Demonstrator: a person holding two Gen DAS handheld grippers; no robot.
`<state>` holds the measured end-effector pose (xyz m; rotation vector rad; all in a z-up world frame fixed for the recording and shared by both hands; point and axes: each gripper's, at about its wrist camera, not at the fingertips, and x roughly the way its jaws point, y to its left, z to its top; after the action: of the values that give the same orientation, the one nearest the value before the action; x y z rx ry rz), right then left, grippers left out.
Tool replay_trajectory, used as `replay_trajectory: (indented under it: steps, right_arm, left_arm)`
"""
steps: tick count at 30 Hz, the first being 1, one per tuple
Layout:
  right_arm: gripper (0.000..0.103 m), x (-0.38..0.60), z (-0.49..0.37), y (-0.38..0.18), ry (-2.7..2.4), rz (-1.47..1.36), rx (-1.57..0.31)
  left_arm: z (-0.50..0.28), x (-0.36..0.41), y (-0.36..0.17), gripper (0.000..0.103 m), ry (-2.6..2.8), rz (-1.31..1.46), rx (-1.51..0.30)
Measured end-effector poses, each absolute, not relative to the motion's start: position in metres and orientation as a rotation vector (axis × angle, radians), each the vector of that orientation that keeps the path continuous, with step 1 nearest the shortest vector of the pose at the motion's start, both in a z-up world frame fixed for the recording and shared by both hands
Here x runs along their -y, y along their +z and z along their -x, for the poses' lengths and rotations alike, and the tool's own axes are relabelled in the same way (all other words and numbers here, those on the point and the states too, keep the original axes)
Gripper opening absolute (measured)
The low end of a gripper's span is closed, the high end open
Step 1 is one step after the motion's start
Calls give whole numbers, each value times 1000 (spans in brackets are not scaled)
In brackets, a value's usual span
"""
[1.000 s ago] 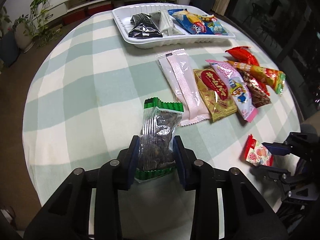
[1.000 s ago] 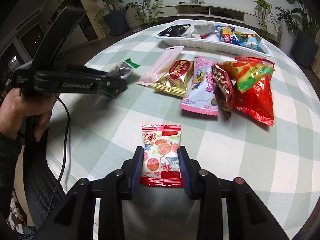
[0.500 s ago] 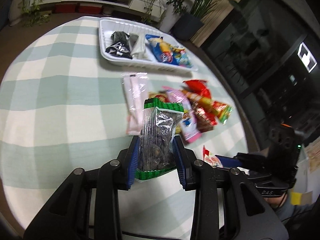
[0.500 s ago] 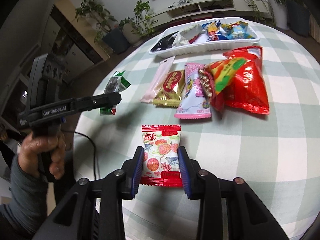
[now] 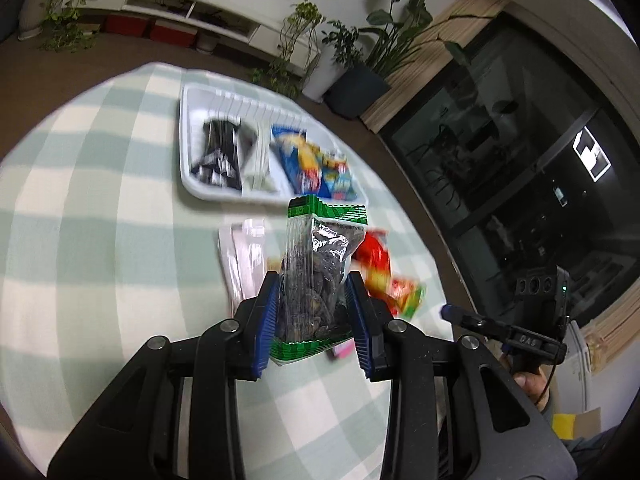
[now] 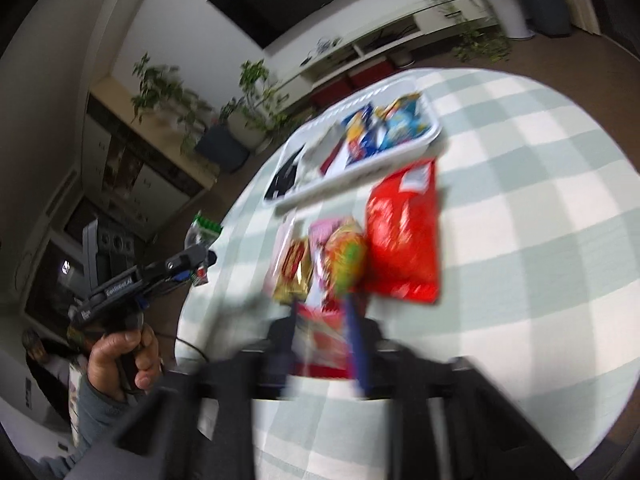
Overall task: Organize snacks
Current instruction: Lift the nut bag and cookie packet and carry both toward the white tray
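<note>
Left gripper (image 5: pixel 314 320): your blue pads are clamped on the lower half of the clear packet of dark snacks (image 5: pixel 320 276), which stands upright between them, clear of the checked tablecloth (image 5: pixel 100 240). The green-trimmed bottom seal pokes out below the pads and the green header stands free above. Judged light and soft: the film will crinkle and the loose contents will shift, so the packet may sag or swing. The film looks glossy and likely slippery; a hold low on the filled body, as now, seems sounder than one on the thin header.

Right gripper (image 6: pixel 322 328): the view is badly blurred. Your jaws have just been closing, and the small red-and-white packet (image 6: pixel 320 340) sits between them, lifted off the cloth. It reads as clamped, though the blur hides the exact contact. Judged very light, flat and pillow-like; a grip across its middle should hold, but a firm squeeze may crush whatever is inside.

Beyond the grippers, loose snacks lie in a row: a pale pink packet (image 5: pixel 244 252), a gold-and-red packet (image 6: pixel 294 272), a bright cone-shaped pack (image 6: pixel 346 256) and a large red bag (image 6: pixel 404 236), puffy and probably fragile.

Farthest, the white tray (image 5: pixel 188 136) holds a black packet (image 5: pixel 220 152) at the left and blue packs (image 5: pixel 308 160) at the right.
</note>
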<state>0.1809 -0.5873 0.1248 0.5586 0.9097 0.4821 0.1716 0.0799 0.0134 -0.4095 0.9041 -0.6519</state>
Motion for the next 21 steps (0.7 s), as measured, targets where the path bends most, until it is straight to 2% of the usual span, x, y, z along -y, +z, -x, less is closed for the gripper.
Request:
replay_trajectory:
  steps: [5, 8, 9, 10, 11, 12, 16, 21]
  right_arm:
    - [13, 589, -191, 137, 482, -486, -909]
    - [14, 580, -185, 136, 437, -331, -945]
    - [21, 581, -183, 134, 434, -300, -961]
    - [49, 580, -183, 130, 430, -251, -989]
    - [71, 578, -181, 127, 423, -191, -1008]
    - [74, 573, -179, 124, 407, -83, -1021]
    - [73, 555, -175, 108, 501, 228, -1044]
    - [61, 536, -190, 79, 597, 475, -1123]
  left_arm:
    - [-184, -79, 25, 31, -648, 402, -891]
    - [-179, -73, 15, 31, -644, 385, -915]
    - [-177, -71, 11, 31, -644, 381, -922]
    - [-175, -70, 7, 31, -646, 380, -934]
    - [-174, -68, 0, 31, -646, 380, -943]
    - [-172, -67, -3, 31, -645, 380, -950]
    - [-164, -65, -10, 31, -653, 378, -957]
    - [-150, -58, -14, 31, -663, 361, -964]
